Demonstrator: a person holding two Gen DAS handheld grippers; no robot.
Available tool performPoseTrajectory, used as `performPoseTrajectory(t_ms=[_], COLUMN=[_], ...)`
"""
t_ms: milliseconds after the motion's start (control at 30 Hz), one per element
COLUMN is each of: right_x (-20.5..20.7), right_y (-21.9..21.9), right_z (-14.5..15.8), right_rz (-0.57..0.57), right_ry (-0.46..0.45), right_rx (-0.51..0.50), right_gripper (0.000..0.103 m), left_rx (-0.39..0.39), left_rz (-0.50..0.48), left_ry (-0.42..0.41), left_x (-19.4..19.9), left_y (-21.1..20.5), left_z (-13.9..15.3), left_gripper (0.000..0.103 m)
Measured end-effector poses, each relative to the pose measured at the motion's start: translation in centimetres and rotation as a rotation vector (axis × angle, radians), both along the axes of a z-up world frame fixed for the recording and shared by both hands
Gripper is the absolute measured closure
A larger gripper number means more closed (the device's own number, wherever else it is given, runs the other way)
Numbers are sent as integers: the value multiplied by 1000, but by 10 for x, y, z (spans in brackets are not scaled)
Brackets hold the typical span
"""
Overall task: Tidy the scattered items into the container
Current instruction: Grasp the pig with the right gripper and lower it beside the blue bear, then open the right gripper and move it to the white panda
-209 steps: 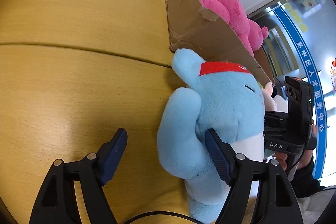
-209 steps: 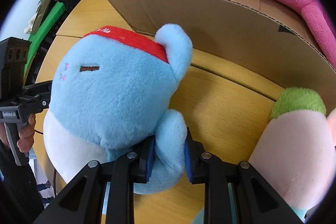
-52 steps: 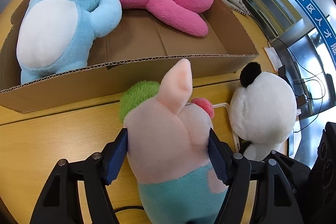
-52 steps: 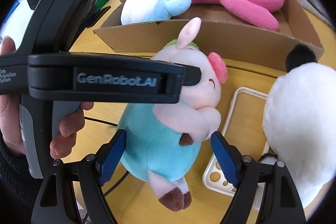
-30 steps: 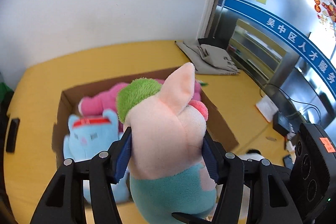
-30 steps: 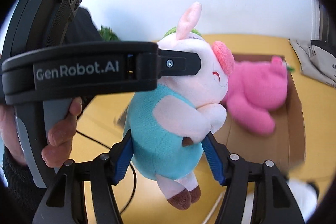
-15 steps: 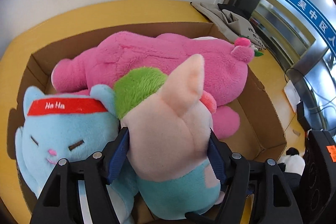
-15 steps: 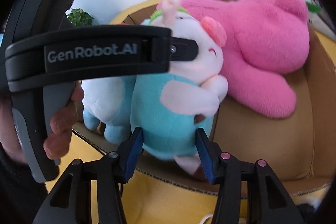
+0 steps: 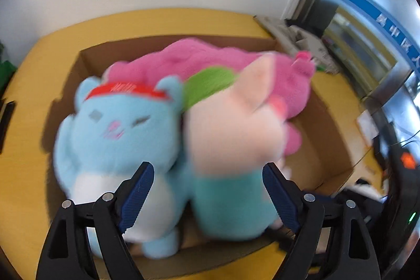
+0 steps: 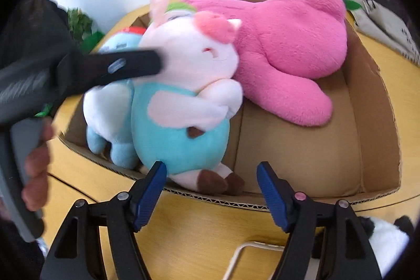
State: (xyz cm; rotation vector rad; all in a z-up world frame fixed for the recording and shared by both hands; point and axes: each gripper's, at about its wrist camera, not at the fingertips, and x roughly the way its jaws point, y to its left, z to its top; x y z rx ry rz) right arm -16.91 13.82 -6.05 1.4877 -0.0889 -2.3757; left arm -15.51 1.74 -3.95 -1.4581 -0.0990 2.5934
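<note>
The pale pig plush [image 10: 181, 127] in its teal outfit lies in the cardboard box [image 10: 372, 101], leaning between the blue plush [image 9: 115, 133] and the big pink plush [image 10: 288, 43]. In the blurred left wrist view the pig plush [image 9: 231, 148] sits between my left gripper's [image 9: 207, 188] jaws, which are opening, and the pads stand off it. My right gripper [image 10: 211, 175] hovers at the box's near wall with its jaws opening too. Its left pad is close to the pig's body and its right pad is well clear. The left gripper's finger [image 10: 118, 67] crosses the pig's head.
A person's hand [image 10: 36, 169] holds the left gripper's handle at the left. A black-and-white panda plush [image 10: 386, 240] and a pale tray rim [image 10: 249, 245] lie on the yellow table [image 10: 197, 227] in front of the box. Folded cloth [image 9: 296, 33] lies beyond the box.
Both grippers came down with the pig plush from above the box into it. Their jaws have since widened, and the pig now rests against the blue and pink plushes.
</note>
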Motion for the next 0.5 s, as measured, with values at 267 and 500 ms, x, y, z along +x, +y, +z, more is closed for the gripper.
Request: performPoseTrajectory(t_ms=[267,500], right_x=[21,16], right_y=[-11,-21], right_z=[7,9], right_rz=[-29,-21], right_ry=[9,16], right_rx=[40,55], right_gripper=[32,32], left_rx=[-26,-9], left_rz=[39,69], left_ry=[-86,-67], left_x=[55,87], left_y=[-14,-11], left_z=[-42,-43], left_gripper=[15,16])
